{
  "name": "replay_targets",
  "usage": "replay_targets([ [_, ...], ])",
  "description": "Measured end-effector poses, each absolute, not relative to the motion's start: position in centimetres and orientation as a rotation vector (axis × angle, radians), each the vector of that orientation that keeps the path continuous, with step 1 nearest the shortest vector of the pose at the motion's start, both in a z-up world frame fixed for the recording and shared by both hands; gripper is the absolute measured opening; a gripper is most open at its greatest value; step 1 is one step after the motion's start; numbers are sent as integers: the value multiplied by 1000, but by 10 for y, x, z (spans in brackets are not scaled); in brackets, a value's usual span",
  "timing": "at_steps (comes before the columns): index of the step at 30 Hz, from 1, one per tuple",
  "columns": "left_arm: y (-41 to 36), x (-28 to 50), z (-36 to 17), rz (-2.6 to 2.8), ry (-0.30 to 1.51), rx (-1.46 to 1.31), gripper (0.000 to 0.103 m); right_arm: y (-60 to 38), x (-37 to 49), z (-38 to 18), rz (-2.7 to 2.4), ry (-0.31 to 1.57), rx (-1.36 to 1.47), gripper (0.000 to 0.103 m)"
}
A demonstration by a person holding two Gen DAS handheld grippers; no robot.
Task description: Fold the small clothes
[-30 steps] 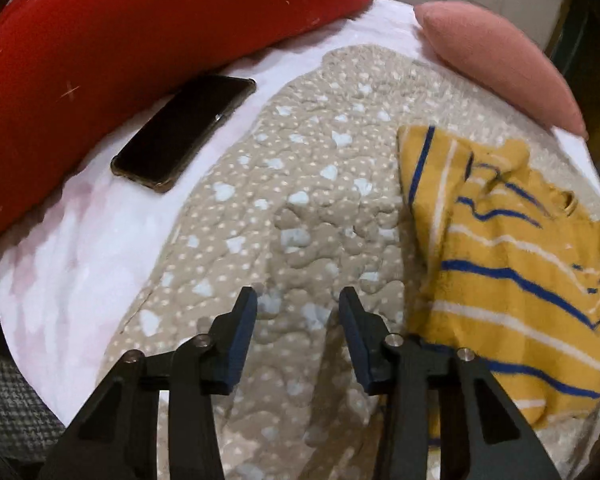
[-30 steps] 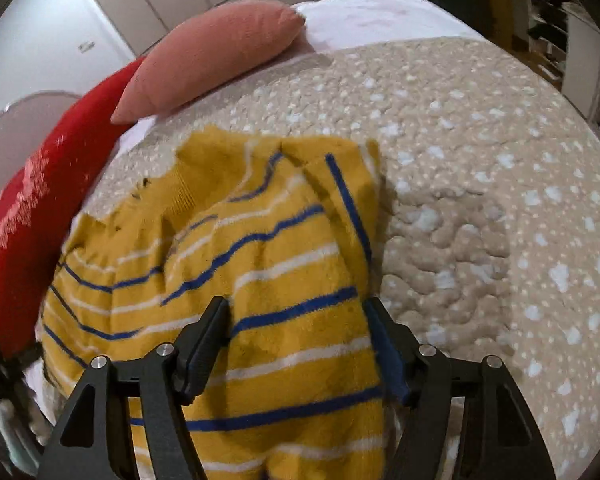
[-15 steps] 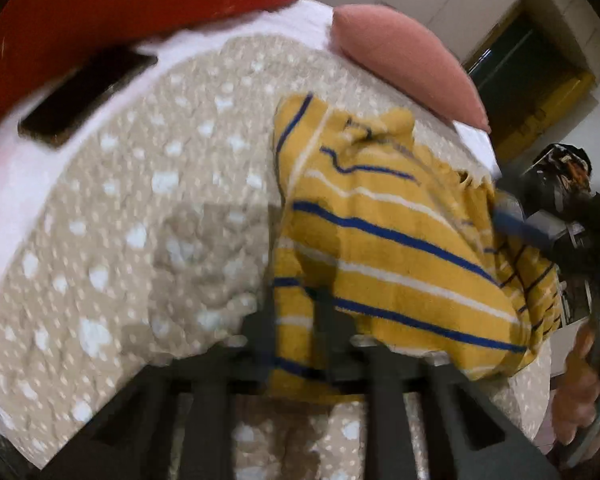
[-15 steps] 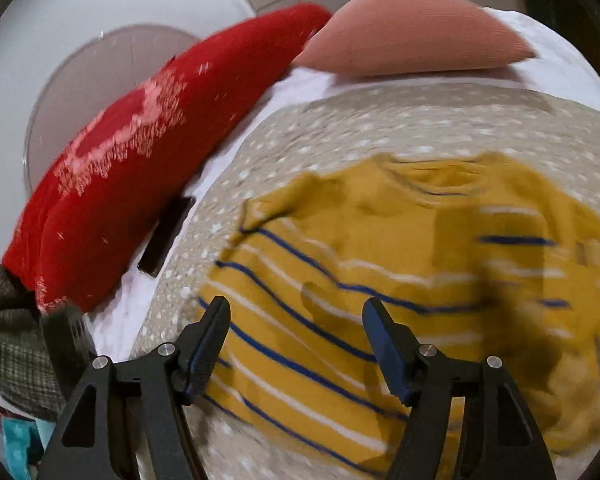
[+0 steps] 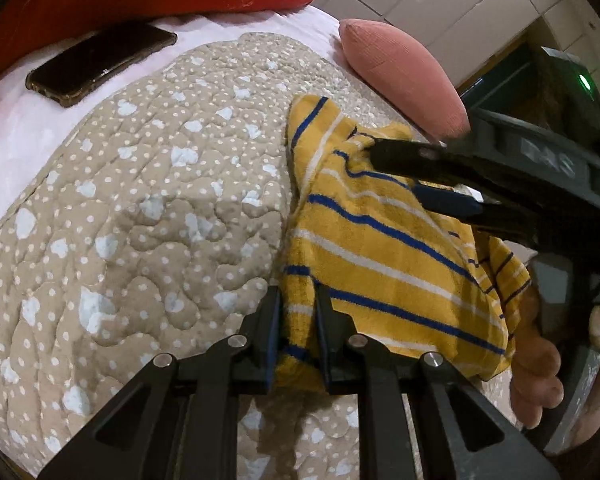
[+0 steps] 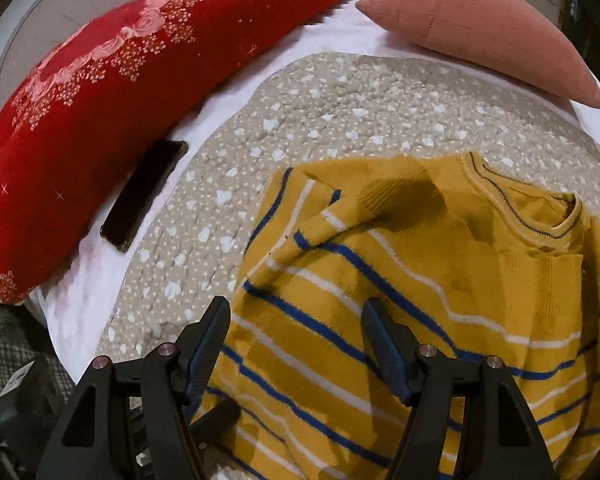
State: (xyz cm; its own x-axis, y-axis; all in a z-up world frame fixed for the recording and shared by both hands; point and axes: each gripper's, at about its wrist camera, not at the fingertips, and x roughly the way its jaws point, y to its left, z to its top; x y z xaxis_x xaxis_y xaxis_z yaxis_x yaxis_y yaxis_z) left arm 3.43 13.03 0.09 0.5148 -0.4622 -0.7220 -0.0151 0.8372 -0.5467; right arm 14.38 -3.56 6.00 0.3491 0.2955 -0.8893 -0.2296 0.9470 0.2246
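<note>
A small yellow sweater (image 5: 380,248) with blue and white stripes lies on a beige dotted quilt (image 5: 160,208). My left gripper (image 5: 296,320) is shut on the sweater's near left edge. My right gripper (image 6: 296,320) is open and hovers over the sweater (image 6: 420,280), its collar at the far right. The right gripper (image 5: 412,176) also shows in the left wrist view, coming in from the right above the sweater, held by a hand (image 5: 540,360).
A long red pillow (image 6: 120,100) lies along the far left. A pink cushion (image 6: 480,28) lies at the back. A black phone (image 5: 100,62) rests on the white sheet (image 5: 16,128) beside the red pillow.
My left gripper moved right to the sweater's edge and closed on it. My right gripper swung around over the sweater and stayed open.
</note>
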Motion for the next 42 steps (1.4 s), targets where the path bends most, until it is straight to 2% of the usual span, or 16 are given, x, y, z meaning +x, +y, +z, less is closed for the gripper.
replay_targets([
  [5,131,33,-1,-302,994,-507,17,-99,105,83,279,1065,90,73],
  [10,121,36,-1,-287,980,-449,17,-206,46,117,75,920,57,74],
  [13,116,38,-1,-270,978,-421,17,-252,27,110,43,946,75,74],
  [17,109,38,1,-234,985,-382,18,-268,28,89,61,980,81,73],
  [18,107,38,2,-225,986,-369,18,-270,31,84,76,992,88,51],
  [19,105,38,3,-214,988,-354,18,-273,35,81,97,1004,111,10],
  [20,103,38,3,-205,990,-346,18,-285,41,78,92,1005,159,6],
  [24,97,39,6,-167,994,-313,18,-325,56,69,-75,976,211,6],
  [29,91,39,7,-135,992,-283,19,-353,64,37,-193,1059,229,6],
  [31,91,39,7,-132,996,-283,19,-357,59,43,-215,1050,247,25],
  [33,92,39,8,-137,1000,-299,21,-362,46,57,-242,1009,271,29],
  [36,98,41,6,-163,1004,-369,29,-350,31,91,-242,933,270,31],
  [38,97,41,8,-161,1004,-372,27,-338,30,107,-186,897,280,37],
  [39,96,39,10,-160,995,-366,12,-322,33,118,-131,880,286,43],
  [40,96,36,11,-171,986,-371,8,-307,35,124,-80,872,287,48],
  [42,98,30,13,-170,977,-386,8,-260,46,132,58,879,269,55],
])
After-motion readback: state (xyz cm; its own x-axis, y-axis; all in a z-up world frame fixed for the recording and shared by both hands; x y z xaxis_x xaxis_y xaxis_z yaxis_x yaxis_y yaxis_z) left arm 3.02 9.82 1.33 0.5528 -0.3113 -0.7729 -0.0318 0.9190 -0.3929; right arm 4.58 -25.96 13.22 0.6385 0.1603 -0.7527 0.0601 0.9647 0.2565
